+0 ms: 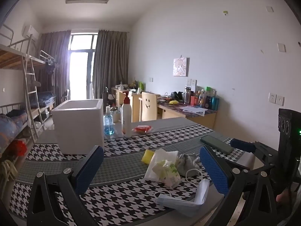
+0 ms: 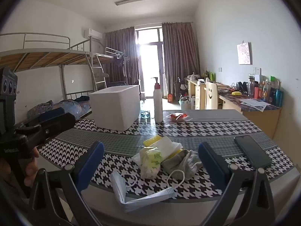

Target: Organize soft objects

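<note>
A small heap of soft things lies near the table's front edge: a folded blue face mask [image 1: 185,200] [image 2: 131,194], a grey sock [image 1: 186,163] [image 2: 185,163], a green-printed tissue pack [image 1: 170,172] [image 2: 151,160], a white cloth [image 1: 160,160] [image 2: 167,146] and a yellow sponge [image 1: 147,156] [image 2: 151,139]. A white foam box [image 1: 79,124] [image 2: 116,106] stands open-topped at the far left. My left gripper [image 1: 151,164] is open, short of the heap. My right gripper [image 2: 150,163] is also open, holding nothing, with the heap seen between its fingers.
A dark phone [image 1: 216,144] [image 2: 252,153] lies right of the heap. Behind stand a white pump bottle [image 1: 126,114] [image 2: 157,101], a blue spray bottle [image 1: 108,121] and a red-wrapped packet [image 1: 142,129] [image 2: 176,116]. The houndstooth tablecloth [image 1: 116,205] covers the table. Bunk beds stand left, desks right.
</note>
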Demonstrator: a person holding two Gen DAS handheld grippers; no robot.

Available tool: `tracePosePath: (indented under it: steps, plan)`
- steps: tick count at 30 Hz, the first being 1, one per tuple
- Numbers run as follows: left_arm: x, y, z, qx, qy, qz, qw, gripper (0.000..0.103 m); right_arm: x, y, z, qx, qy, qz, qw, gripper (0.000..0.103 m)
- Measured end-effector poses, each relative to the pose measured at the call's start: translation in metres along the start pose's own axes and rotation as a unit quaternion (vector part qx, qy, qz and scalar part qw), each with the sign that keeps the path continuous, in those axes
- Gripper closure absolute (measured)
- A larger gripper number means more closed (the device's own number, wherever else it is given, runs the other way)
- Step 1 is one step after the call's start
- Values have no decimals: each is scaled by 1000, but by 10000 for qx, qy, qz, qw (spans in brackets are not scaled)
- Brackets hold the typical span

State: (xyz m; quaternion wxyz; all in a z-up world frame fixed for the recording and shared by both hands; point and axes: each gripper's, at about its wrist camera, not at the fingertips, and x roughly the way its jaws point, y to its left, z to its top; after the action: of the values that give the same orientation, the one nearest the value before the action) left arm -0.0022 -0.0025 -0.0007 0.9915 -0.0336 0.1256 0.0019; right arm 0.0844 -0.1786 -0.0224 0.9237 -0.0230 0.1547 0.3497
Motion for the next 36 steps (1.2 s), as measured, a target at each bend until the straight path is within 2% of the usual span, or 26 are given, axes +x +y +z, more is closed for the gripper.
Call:
tracePosePath:
  steps: [15,36]
  plan:
    - [3,4,-1,-46,72,136,9999,1,0,-2,0,-16,-2,-16,10000,2]
    - [7,3,-5,-43,174,50,9998,1,0,-2,-1,-40,15,-34,10000,2]
